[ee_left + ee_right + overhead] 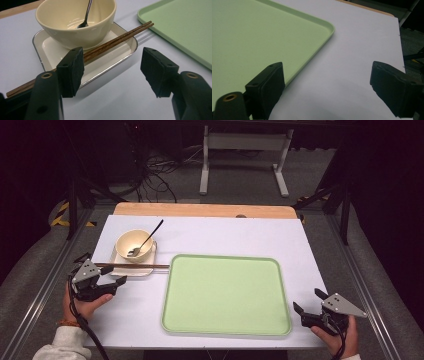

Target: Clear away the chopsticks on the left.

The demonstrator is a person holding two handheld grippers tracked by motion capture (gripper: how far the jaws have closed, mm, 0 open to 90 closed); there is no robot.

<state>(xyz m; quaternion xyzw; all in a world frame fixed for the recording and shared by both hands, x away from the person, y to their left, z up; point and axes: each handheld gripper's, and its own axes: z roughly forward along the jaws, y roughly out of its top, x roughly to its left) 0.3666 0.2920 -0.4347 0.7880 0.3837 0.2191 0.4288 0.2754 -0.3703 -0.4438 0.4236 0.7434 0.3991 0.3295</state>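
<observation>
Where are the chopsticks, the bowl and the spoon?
chopsticks (117, 40), left gripper view, middle of the shafts over the dish.
bowl (75, 37), left gripper view, outer front wall.
spoon (82, 25), left gripper view, its head inside the bowl.

Ahead of my left claw (112, 276): the small plate (146, 268) sits on the worktop (310, 260), just in front of it.
On that plate: the bowl (134, 244) stands at its far part, and the chopsticks (132, 266) lie across its near part.
In the bowl: a spoon (145, 241) leans, its handle running away from my left claw.
Between my claws: the tray (226, 295) lies flat.
Beside my right claw (310, 304): the tray's near corner is just to its left.
</observation>
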